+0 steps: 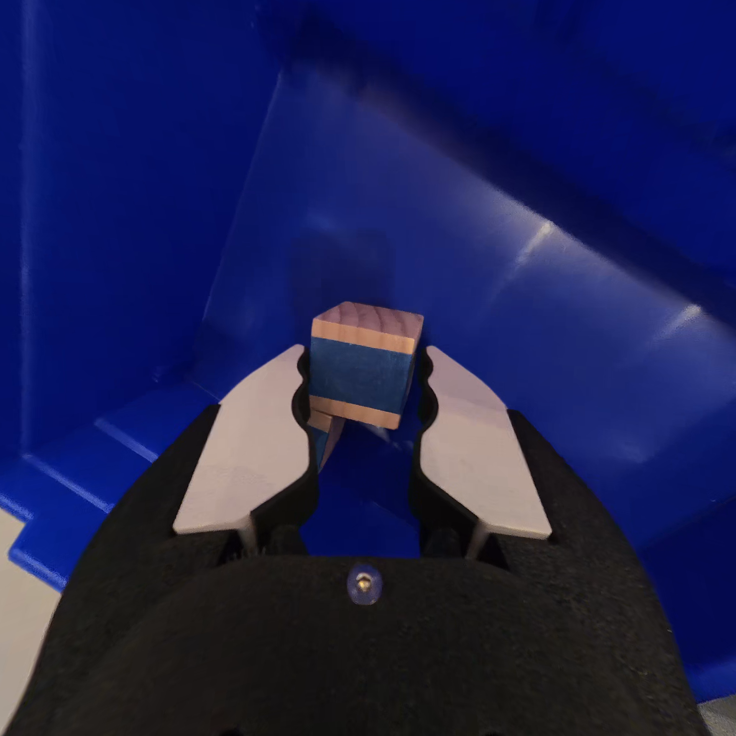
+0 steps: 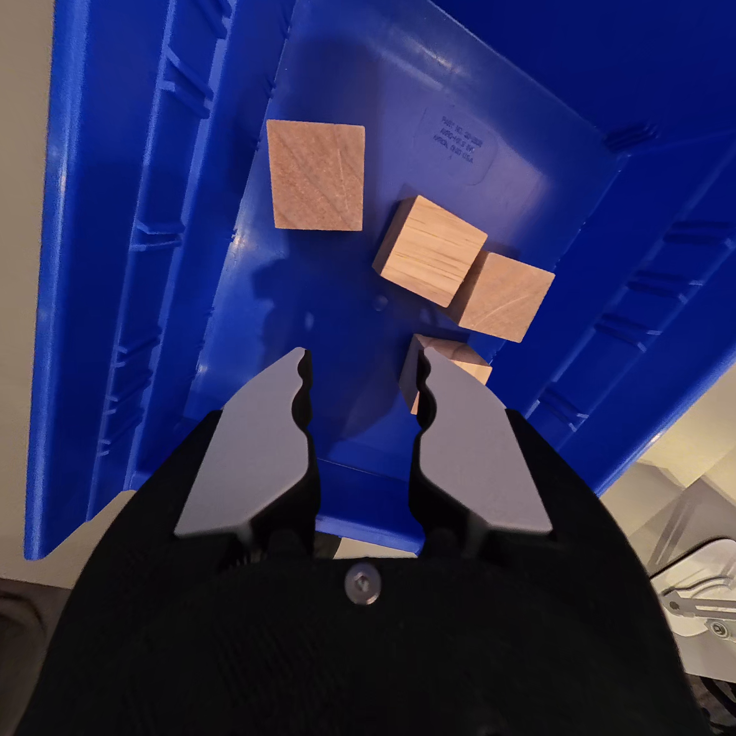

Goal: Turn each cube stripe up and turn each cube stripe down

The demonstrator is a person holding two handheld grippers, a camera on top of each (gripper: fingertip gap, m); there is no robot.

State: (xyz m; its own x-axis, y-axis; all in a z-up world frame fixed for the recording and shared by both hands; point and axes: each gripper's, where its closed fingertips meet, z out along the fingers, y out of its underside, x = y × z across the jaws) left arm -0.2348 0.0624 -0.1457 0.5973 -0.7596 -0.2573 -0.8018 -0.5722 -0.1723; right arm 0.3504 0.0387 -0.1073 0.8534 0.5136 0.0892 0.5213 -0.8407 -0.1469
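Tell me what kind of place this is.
Likely a workshop or lab bench: blue plastic storage bins sit on a pale tabletop, wooden cubes lie inside, and metal hardware rests at the edge.

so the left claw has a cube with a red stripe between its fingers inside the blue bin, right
Not quite: the stripe is blue, not red. The left wrist view shows the left claw with a wooden cube between its fingers inside the blue bin, a blue band across the face toward the camera.
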